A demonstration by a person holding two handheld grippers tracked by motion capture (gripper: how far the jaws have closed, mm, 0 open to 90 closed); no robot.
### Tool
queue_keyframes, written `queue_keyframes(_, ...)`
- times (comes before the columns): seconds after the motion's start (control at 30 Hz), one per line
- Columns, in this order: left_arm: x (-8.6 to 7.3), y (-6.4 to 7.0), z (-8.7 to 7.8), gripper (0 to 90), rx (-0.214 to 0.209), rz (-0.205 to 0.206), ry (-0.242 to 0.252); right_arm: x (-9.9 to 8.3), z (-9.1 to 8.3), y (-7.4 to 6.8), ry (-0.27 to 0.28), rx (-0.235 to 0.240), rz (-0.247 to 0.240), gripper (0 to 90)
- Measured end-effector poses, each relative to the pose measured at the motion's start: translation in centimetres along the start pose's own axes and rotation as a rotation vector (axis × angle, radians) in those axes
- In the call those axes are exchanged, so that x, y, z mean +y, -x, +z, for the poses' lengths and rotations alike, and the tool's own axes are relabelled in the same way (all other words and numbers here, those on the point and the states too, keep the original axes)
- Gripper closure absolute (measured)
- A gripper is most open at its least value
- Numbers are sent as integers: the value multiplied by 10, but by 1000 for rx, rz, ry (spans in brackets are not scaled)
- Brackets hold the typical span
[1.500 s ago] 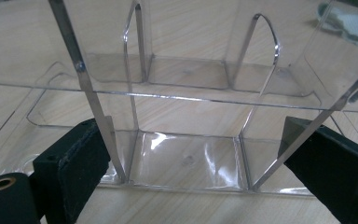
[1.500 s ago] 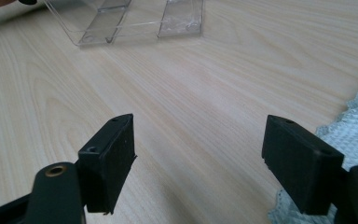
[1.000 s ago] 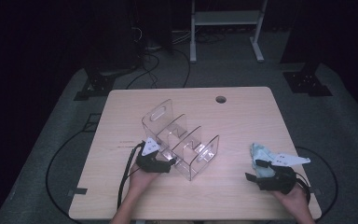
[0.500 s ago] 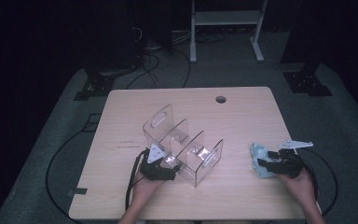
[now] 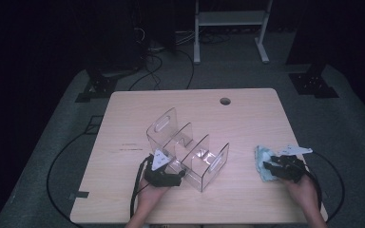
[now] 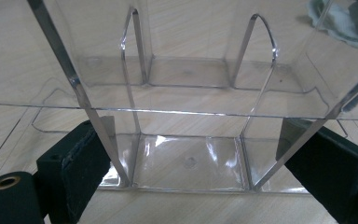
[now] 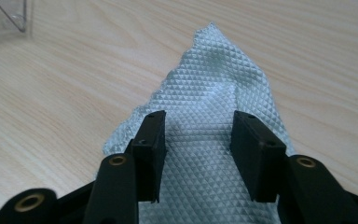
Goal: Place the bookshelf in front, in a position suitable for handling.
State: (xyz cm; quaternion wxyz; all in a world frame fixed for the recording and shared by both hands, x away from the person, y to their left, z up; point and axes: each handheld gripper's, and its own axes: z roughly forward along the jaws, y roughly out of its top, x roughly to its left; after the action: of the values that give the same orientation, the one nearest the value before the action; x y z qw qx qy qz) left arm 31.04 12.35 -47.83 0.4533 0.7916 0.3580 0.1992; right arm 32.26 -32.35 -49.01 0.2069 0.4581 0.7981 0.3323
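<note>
The wooden table (image 5: 247,123) bore every item, its round cable hole (image 5: 225,101) lying beyond the clear acrylic organizer (image 5: 188,147). The organizer stood near the table's middle, slightly toward the person's left, and was split by upright dividers into three compartments, each end wall pierced by a handle slot. In the left gripper view, the near wall of the organizer (image 6: 186,107) ran between the two black jaws, which stood wide apart with one on either side of the near compartments; neither pad could be seen pressing the plastic. The left gripper (image 5: 164,176) sat at the organizer's near corner, released, a grey triangular plate on top. Well to the right of the organizer, near the table's right edge, lay a pale blue-green cloth (image 5: 263,161) with a diamond-textured weave. The right gripper (image 5: 276,167) rested over that cloth (image 7: 219,107), its jaws parted and straddling a strip of the fabric without clenching it, the cloth's pointed corner facing the organizer
</note>
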Motion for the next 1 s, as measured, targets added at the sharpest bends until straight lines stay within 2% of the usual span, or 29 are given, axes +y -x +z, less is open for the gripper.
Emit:
queue_keyframes(0.03, 0, 0, 0, 86, -1, 1, 0, 0, 0, -2, 1, -10, 3, 549)
queue_keyframes(0.13, 0, -1, 0, 86, -3, 3, -1, 1, -1, -2, -10, -2, 7, 568)
queue_keyframes(0.2, 0, -1, 0, 86, -3, 1, 2, 0, -2, -1, 1, -5, 20, 640)
queue_keyframes(0.27, 0, 0, 0, 86, -2, 1, 4, -1, -3, -2, 9, -14, 53, 732)
queue_keyframes(0.3, 0, 0, 0, 86, -2, 1, 3, -1, -3, -2, 9, -14, 53, 732)
queue_keyframes(0.33, 0, 0, 0, 86, -1, 0, 3, 0, -3, -3, 1, -12, 67, 806)
queue_keyframes(0.37, 0, 0, 0, 86, 0, 0, 3, 4, 0, -7, -53, -22, 92, 899)
queue_keyframes(0.43, 0, 1, 0, 86, 1, 0, 1, 10, 2, -11, -91, -25, 137, 900)
queue_keyframes(0.47, 0, 1, 0, 86, 1, 0, 1, 10, 2, -11, -91, -25, 137, 900)
queue_keyframes(0.5, -1, 3, 0, 86, 5, -7, 6, 18, 3, -12, -113, 30, 174, 900)
queue_keyframes(0.57, 0, 4, -1, 86, 5, 0, 1, 27, -3, -21, -64, 59, 160, 900)
queue_keyframes(0.6, 0, 4, -1, 86, 5, 0, 1, 27, -3, -21, -64, 59, 160, 900)
queue_keyframes(0.63, 0, 6, -1, 86, 5, 2, -2, 37, -11, -32, 3, 120, 157, 900)
queue_keyframes(0.7, 0, 7, -1, 86, 4, 2, -5, 47, -18, -41, 8, 108, 108, 900)
queue_keyframes(0.73, 0, 7, -1, 86, 4, 2, -5, 47, -18, -41, 8, 108, 108, 900)
queue_keyframes(0.8, 0, 8, -2, 86, 2, 2, -6, 50, -23, -36, 0, 41, 56, 883)
queue_keyframes(0.83, 1, 9, -2, 86, 2, 9, -7, 49, -21, -31, -5, 43, 58, 776)
queue_keyframes(0.87, 1, 9, -2, 86, 4, 9, -7, 48, -18, -25, -4, 46, 65, 708)
queue_keyframes(0.93, 1, 10, -2, 86, 4, 4, -8, 44, -8, -16, -30, 28, 46, 659)
queue_keyframes(1.0, 1, 10, -2, 86, 5, 3, -8, 40, 2, -9, -77, 7, 51, 631)
